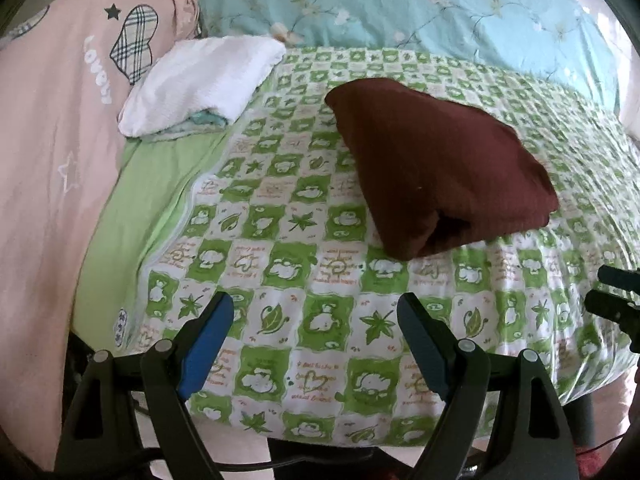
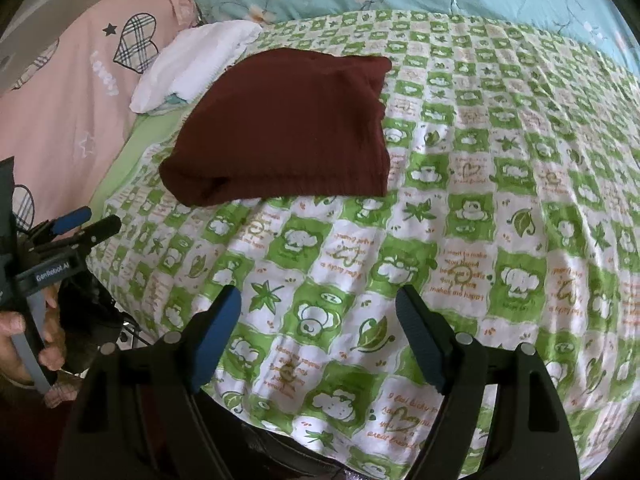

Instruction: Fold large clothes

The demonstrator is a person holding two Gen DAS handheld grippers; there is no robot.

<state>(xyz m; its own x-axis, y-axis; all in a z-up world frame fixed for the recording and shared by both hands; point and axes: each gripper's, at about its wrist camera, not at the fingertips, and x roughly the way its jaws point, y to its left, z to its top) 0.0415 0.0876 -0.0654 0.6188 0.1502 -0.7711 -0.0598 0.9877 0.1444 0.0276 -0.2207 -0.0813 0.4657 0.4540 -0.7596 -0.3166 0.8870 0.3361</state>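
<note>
- The dark red garment (image 1: 436, 172) lies folded into a compact block on the green-and-white checked bedspread (image 1: 304, 280), well ahead of both my claws; in the right wrist view it (image 2: 288, 128) sits toward the left half of the bed.
- Its thick rolled fold faces my side, and its top surface looks flat and smooth.
- Nothing of mine touches it: both claws are apart from it, with bare bedspread between.
- My left gripper (image 1: 316, 344) is spread wide, its 2 blue-padded fingers (image 1: 204, 348) holding nothing, hovering over the near edge of the bed.
- My right gripper (image 2: 318, 332) is spread the same way, empty, also over the near edge of the bedspread (image 2: 480, 240).
- In the right wrist view, my left gripper (image 2: 86, 222) shows at the left edge, with my left hand (image 2: 24, 344) wrapped around its grey handle.
- In the left wrist view, dark parts of my right gripper (image 1: 612, 292) poke in at the right edge.
- Beyond the garment to the left, a folded white cloth (image 1: 200, 80) rests at the border of the bedspread and a pink quilt (image 1: 52, 140) printed with a plaid heart.
- A light blue floral quilt (image 1: 420, 8) lies across the far end of the bed.
</note>
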